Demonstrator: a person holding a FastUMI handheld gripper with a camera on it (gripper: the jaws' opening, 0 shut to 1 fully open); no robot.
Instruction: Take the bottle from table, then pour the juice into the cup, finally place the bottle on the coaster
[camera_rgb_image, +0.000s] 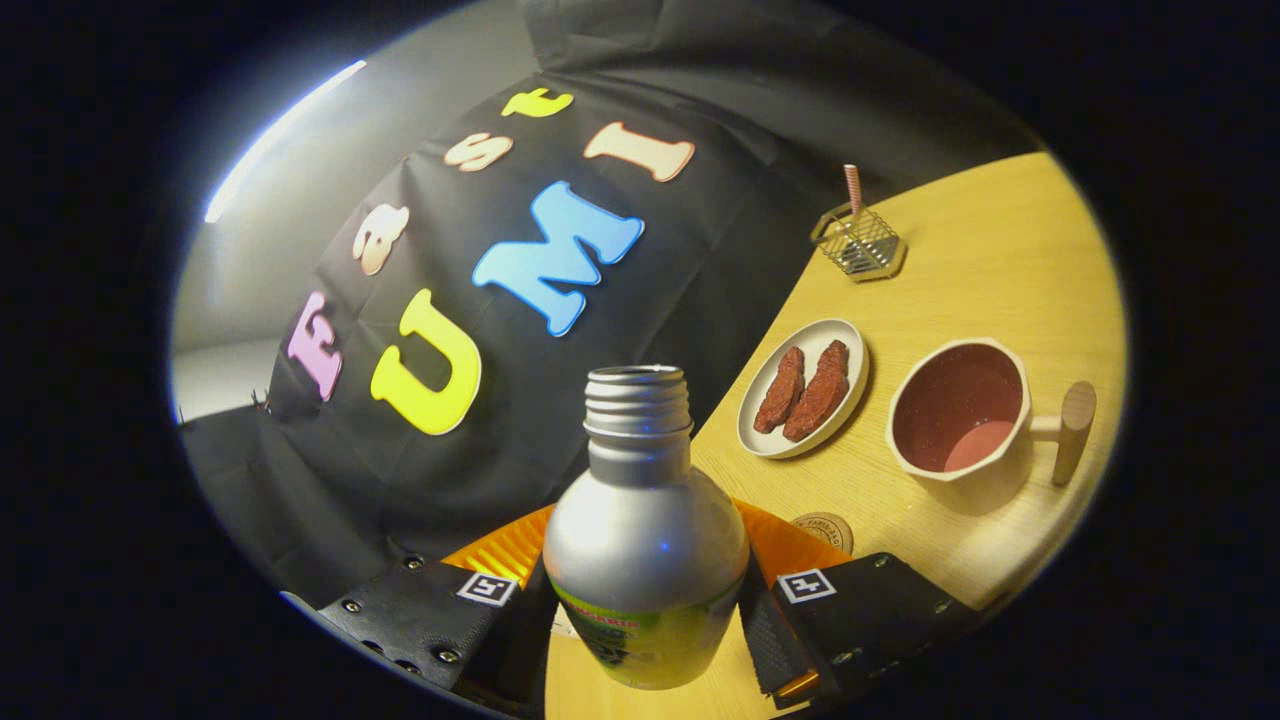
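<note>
Dim booth, warm light on the worktop — bright strip of light glares beyond the cloth wall. Soft highlights on the bottle, cup casts a soft shadow. Strong fisheye bending at edges — claw fingers dark.

The bench is light yellow wood. A pale cup with a dark red inside and a wooden handle sits on it. Just beside the cup is a white plate with two brown pieces of food. Farther back stands a small wire basket with a striped stick in it. A round coaster lies near the cup
</note>
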